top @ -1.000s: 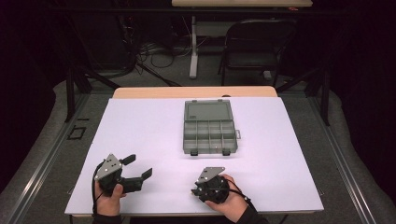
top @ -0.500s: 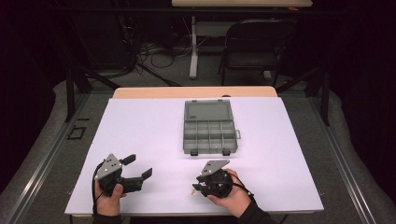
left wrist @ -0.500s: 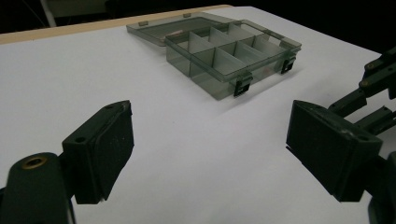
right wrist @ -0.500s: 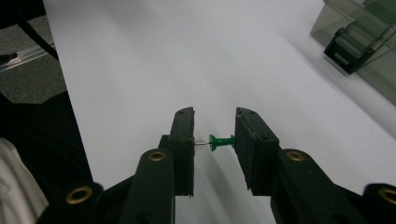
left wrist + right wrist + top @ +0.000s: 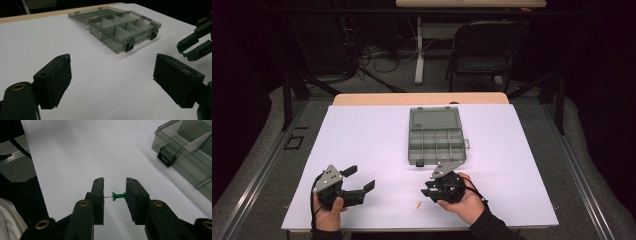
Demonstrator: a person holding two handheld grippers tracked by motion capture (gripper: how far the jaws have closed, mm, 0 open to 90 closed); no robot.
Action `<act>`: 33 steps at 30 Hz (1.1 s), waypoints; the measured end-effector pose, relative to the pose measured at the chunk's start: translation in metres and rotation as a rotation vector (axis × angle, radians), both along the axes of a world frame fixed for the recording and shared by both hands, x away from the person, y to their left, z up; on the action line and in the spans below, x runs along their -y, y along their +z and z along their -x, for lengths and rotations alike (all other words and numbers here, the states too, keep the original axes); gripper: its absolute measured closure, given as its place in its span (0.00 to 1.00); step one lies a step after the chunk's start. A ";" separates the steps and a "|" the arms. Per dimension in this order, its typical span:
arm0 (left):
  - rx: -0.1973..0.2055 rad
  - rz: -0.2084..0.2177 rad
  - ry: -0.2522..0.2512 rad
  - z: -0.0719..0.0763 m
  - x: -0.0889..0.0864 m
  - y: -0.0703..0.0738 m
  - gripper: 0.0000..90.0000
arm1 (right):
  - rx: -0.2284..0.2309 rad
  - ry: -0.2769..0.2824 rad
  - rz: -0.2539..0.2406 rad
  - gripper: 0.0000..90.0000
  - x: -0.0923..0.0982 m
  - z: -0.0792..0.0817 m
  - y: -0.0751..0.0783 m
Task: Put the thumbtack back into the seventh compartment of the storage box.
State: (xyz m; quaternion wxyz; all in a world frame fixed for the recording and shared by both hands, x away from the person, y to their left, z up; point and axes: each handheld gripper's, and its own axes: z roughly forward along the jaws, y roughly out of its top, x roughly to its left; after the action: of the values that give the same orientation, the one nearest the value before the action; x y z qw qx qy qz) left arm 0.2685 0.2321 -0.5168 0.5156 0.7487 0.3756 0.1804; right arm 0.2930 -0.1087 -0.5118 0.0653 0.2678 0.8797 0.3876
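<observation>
Dim room behind, with a dark folding chair (image 5: 486, 47) and floor cables beyond the far edge of the worktop. White worktop (image 5: 362, 135) carrying one large item: grey compartment box (image 5: 436, 136), lid open and laid flat toward the far edge, set slightly right of centre. Divided tray facing the near edge, two black latches (image 5: 130, 46) on its near wall.

Right gripper (image 5: 432, 189) near the near edge, just in front of the box. Jaws nearly closed, clamping a green pushpin (image 5: 118, 195) end to end: head against one jaw, needle tip against the other, long axis straight across the gap. Pin held above the worktop, clear of the surface.

Box lying ahead of the right gripper, toward the far edge; in the right gripper view, near corner and latch up and to the right of the jaws. Right hand (image 5: 464, 200) much the nearer to the box. Likely next: carry over the near wall into a compartment. Only obstacle: wall and latches.

Left gripper (image 5: 361, 182) toward the near left corner, jaws spread wide, empty, well apart from the box.

Small pale speck (image 5: 418, 204) on the worktop between the grippers, too small to identify.
</observation>
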 end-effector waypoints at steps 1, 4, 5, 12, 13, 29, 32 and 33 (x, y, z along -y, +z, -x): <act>0.000 -0.001 0.000 0.000 0.000 0.000 0.17 | 0.002 -0.002 0.002 0.77 0.000 0.000 0.001; -0.001 -0.002 -0.006 0.000 0.001 0.000 0.17 | 0.006 -0.006 0.000 0.77 0.002 -0.002 0.005; -0.001 -0.003 -0.007 0.000 0.001 0.000 0.17 | 0.008 -0.007 0.000 0.77 0.003 -0.003 0.007; -0.002 0.001 0.002 0.000 0.000 0.000 0.17 | 0.025 -0.029 -0.022 0.77 0.010 -0.012 0.021; -0.002 0.002 0.003 0.000 0.001 0.000 0.17 | 0.024 -0.034 -0.028 0.77 0.011 -0.014 0.024; -0.006 0.011 0.009 -0.002 -0.001 -0.001 0.17 | 0.044 -0.097 -0.019 0.77 0.022 -0.045 0.052; -0.017 0.019 0.014 -0.004 -0.001 -0.002 0.17 | 0.044 -0.111 -0.006 0.77 0.023 -0.053 0.053; -0.018 0.019 0.015 -0.004 -0.001 -0.002 0.17 | 0.044 -0.116 -0.001 0.77 0.024 -0.056 0.054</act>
State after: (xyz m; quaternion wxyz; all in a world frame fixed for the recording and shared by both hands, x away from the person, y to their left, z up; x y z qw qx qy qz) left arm 0.2722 0.2334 -0.5187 0.5180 0.7426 0.3875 0.1736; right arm 0.3493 -0.1325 -0.4582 0.1069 0.3097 0.8609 0.3893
